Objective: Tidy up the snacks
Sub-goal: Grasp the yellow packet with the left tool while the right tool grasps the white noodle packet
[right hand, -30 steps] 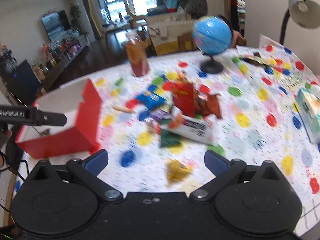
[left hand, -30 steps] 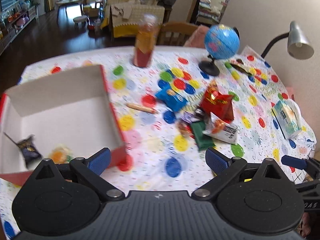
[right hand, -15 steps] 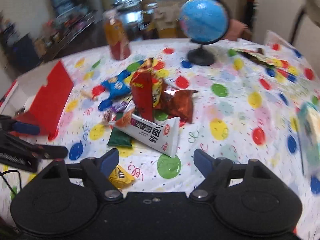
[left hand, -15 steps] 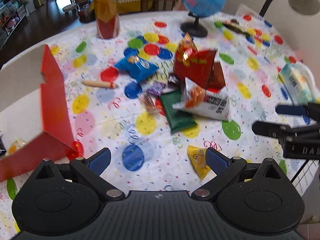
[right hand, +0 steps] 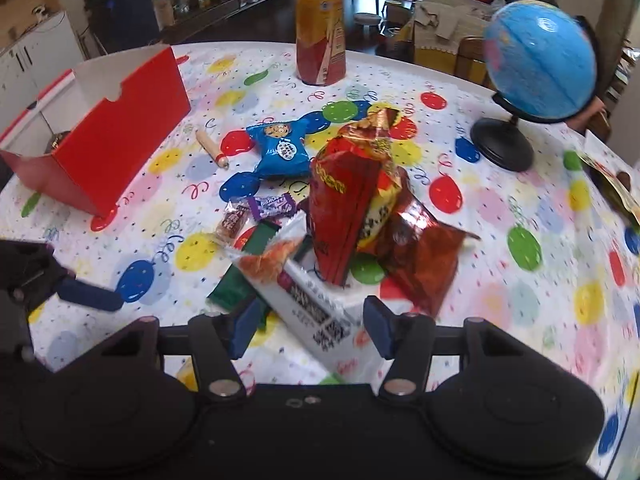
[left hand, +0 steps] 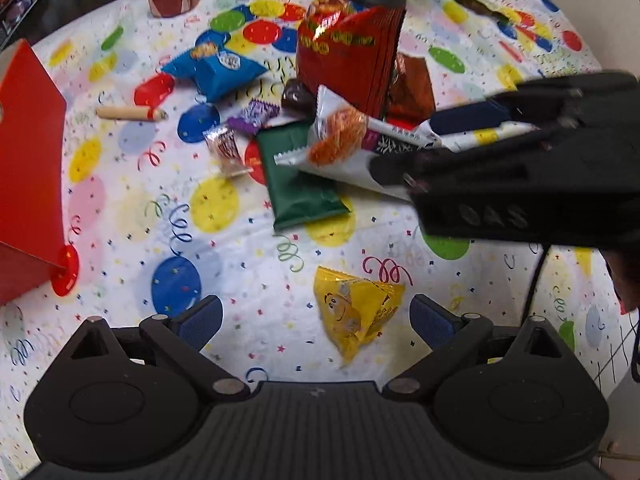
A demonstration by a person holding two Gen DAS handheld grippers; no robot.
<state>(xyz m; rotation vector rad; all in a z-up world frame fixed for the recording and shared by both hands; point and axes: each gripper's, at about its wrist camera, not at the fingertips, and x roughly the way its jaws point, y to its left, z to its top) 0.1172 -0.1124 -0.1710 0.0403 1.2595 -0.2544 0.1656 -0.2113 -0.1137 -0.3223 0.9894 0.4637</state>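
Snack packets lie heaped on the balloon-print tablecloth. My left gripper (left hand: 316, 316) is open just above the cloth, and a yellow candy packet (left hand: 356, 312) lies between its fingers, untouched. My right gripper (right hand: 311, 326) straddles the near end of a white noodle packet (right hand: 316, 316); its jaws are closing and the pads stand just off the packet's edges. In the left wrist view the right gripper (left hand: 406, 146) reaches in from the right over that white packet (left hand: 340, 148). A tall red bag (right hand: 340, 208) and a green packet (left hand: 300, 184) lie against it. The red box (right hand: 120, 136) stands at the left.
A blue cookie packet (right hand: 280, 152), small purple and brown candies (left hand: 256, 114) and a wooden stick (left hand: 128, 113) lie between pile and box. A drink bottle (right hand: 320, 36) stands at the back, a globe (right hand: 536, 64) back right. One left gripper finger (right hand: 88, 296) shows at the left.
Both grippers have dropped toward the snack pile. The left one has swung from the red box to over the yellow packet. The right jaws have narrowed around the white packet.
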